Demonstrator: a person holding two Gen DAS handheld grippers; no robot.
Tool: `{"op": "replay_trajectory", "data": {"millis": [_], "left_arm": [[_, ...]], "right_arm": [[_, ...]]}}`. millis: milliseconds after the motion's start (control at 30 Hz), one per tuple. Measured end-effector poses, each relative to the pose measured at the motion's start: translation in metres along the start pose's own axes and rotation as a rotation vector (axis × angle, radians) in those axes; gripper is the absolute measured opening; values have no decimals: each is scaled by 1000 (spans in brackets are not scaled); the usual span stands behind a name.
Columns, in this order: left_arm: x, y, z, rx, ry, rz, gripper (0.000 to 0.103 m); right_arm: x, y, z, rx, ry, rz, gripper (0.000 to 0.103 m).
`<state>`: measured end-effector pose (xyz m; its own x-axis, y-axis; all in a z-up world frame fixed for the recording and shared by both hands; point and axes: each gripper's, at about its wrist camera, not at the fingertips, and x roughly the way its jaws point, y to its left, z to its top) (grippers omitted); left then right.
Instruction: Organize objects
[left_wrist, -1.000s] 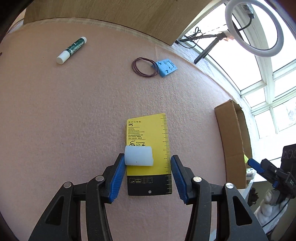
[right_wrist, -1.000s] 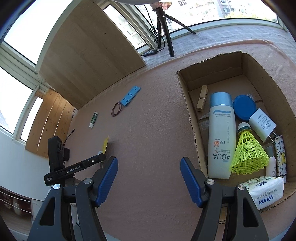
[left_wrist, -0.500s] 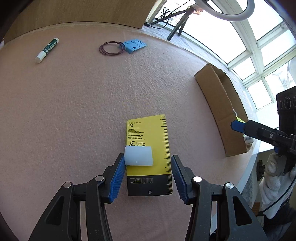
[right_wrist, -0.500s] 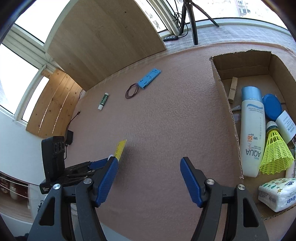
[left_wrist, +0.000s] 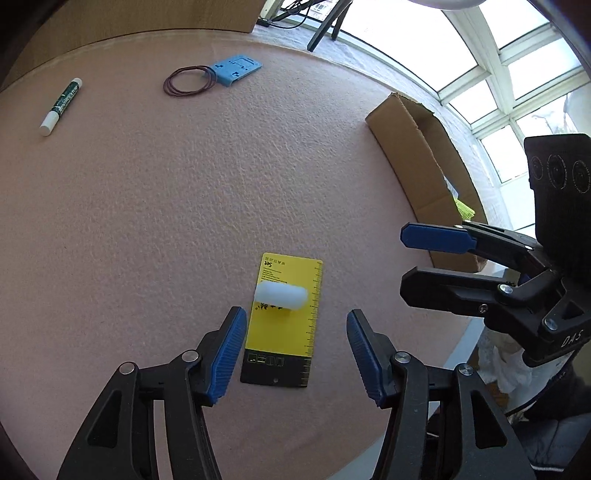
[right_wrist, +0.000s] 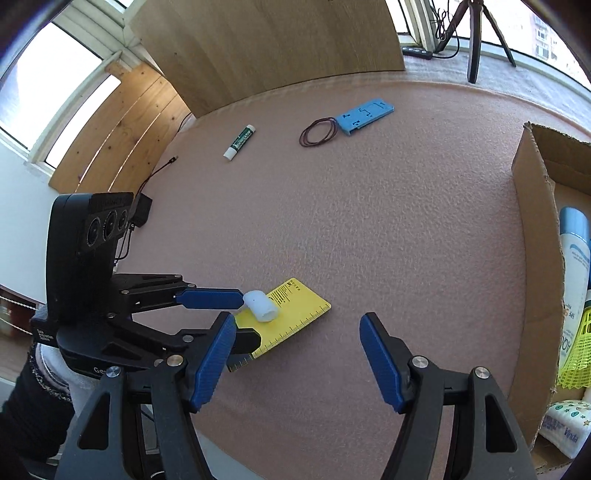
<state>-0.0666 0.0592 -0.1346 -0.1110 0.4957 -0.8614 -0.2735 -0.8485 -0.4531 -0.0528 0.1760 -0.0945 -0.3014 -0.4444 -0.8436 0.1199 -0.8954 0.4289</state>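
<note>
Pink tabletop (right_wrist: 369, 240), cardboard box (right_wrist: 532, 295) holding bottle (right_wrist: 574, 266), shuttlecock (right_wrist: 578, 362)

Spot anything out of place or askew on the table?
The white cylinder lies on its side across the yellow ruler card, not on the mat. The brown rubber bands touch the blue plastic piece. Nothing spilled or damaged.

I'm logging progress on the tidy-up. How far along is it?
Done: the cardboard box already holds a sunscreen bottle and shuttlecock. In hand: nothing; the left gripper, jaws just opening, straddles the yellow card with its white cylinder. Left: card, marker, rubber bands, blue plate.
</note>
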Motion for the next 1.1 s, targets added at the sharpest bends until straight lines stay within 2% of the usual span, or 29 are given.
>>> {"op": "replay_trajectory", "data": {"millis": [67, 200, 367, 500, 667, 733, 900, 1100], "left_arm": [[4, 1, -8, -3, 14, 31, 61], [10, 0, -19, 8, 10, 37, 61], [12, -1, -21, -21, -34, -7, 60], [14, -6, -18, -26, -59, -12, 60], [26, -32, -27, 4, -37, -58, 60], [26, -36, -26, 18, -54, -15, 60], [15, -31, -27, -33, -115, 91, 61], [13, -33, -31, -9, -107, 66, 60]], "right_arm": [[1, -3, 1, 12, -2, -6, 66], [6, -11, -1, 45, 9, 4, 66], [15, -23, -5, 97, 20, 14, 66], [18, -31, -8, 125, 16, 10, 60], [20, -39, -14, 151, 26, 7, 57], [22, -42, -16, 160, 29, 7, 54], [24, -44, -19, 166, 30, -1, 48], [34, -34, -17, 138, 53, -16, 44]]}}
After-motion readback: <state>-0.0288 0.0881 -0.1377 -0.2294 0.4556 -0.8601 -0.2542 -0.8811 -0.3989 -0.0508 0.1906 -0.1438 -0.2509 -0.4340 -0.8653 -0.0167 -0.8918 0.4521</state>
